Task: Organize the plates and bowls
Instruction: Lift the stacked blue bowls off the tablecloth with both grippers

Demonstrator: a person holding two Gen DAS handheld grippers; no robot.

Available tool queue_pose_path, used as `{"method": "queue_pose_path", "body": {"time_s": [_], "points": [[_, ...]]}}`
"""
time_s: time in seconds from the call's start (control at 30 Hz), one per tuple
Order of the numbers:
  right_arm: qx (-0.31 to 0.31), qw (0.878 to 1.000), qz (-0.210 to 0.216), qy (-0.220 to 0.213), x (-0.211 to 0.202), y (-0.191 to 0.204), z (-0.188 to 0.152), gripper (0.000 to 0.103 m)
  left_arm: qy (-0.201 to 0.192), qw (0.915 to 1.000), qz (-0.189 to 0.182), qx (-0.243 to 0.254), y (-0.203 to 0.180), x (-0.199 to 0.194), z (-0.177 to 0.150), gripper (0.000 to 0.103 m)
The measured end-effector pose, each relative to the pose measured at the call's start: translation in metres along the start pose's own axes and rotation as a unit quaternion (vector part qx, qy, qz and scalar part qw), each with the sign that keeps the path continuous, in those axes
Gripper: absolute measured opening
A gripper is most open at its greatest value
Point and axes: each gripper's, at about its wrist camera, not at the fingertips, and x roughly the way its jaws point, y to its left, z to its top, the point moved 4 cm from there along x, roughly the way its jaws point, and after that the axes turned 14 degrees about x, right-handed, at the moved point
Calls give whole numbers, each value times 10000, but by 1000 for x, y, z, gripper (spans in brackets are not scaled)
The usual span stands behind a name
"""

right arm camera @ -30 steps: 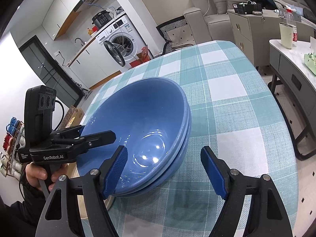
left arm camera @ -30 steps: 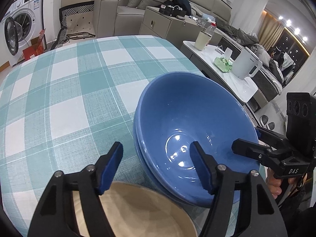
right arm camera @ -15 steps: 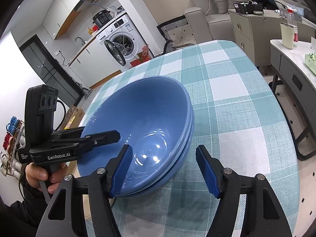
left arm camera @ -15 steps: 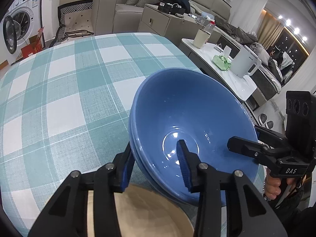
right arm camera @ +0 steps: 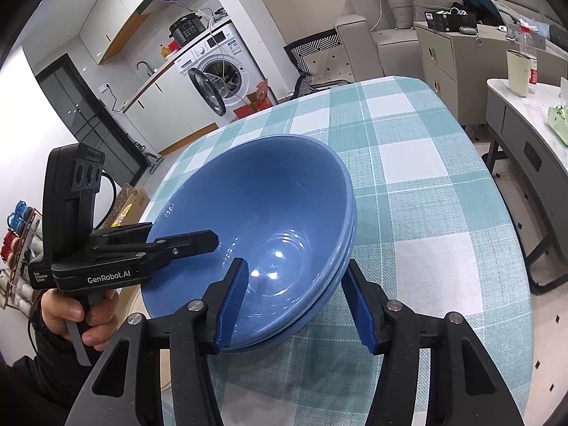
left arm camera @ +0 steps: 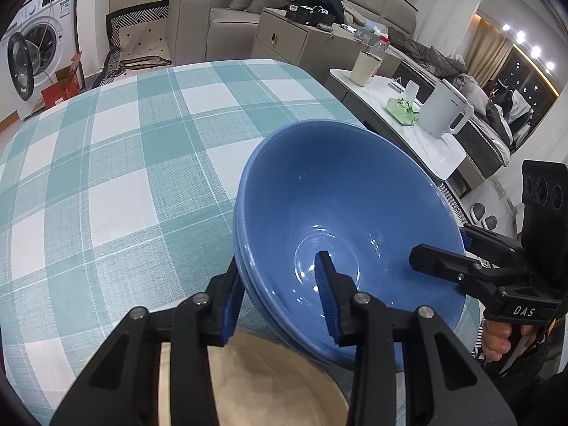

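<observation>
My left gripper (left arm camera: 280,291) reads "GenRobot.AI" on its side in the right view, with smaller lettering beneath that is too fine to make out. My right gripper (right arm camera: 296,301) shows "DAS" in the left view. The washer (right arm camera: 216,71) behind the table carries stickers I cannot read.

Two blue bowls (left arm camera: 340,227), nested one inside the other, sit on the checked cloth (left arm camera: 106,184) near the table's front edge. Nothing is in the upper one but reflections of the lights.

The left gripper straddles the bowls' rim on the washer side: one blue pad (left arm camera: 325,294) reaches inside toward the bowl's bottom, the other lies outside against the wall. Its jaws are closing and stand narrow around the two rims; the outer pad looks pressed to the wall, but I cannot tell for sure whether the inner one touches.

The right gripper straddles the opposite rim, one pad (right arm camera: 232,298) inside and one outside. Its jaws are closing too, standing wider; the outer pad seems to meet the stack's edge, while a gap shows by the inner pad.

A tan plate (left arm camera: 269,387) lies just in front of the bowls under the left gripper, its rim tucked below theirs. It is bare.
</observation>
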Motion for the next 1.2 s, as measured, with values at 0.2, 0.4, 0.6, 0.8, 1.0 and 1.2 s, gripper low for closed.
{"method": "queue_pose_path", "body": {"time_s": [0.2,0.4,0.6,0.8,1.0,1.2], "points": [[-35,10000,-11,-13,0,1,1,54,24,10000,37,-23,0,0,0,37],[-17,10000,-24,-13,0,1,1,54,31,10000,59,-9,0,0,0,37],[-6,10000,-24,-16,0,1,1,54,37,10000,73,1,0,0,1,37],[41,10000,-58,-34,-1,-2,1,54,42,10000,82,30,0,1,1,37],[66,9999,-77,-65,-4,-3,2,54,26,9999,119,64,-4,-1,4,37],[65,9999,-68,-111,-8,-2,3,54,-11,9999,147,91,-9,-6,5,37]]}}
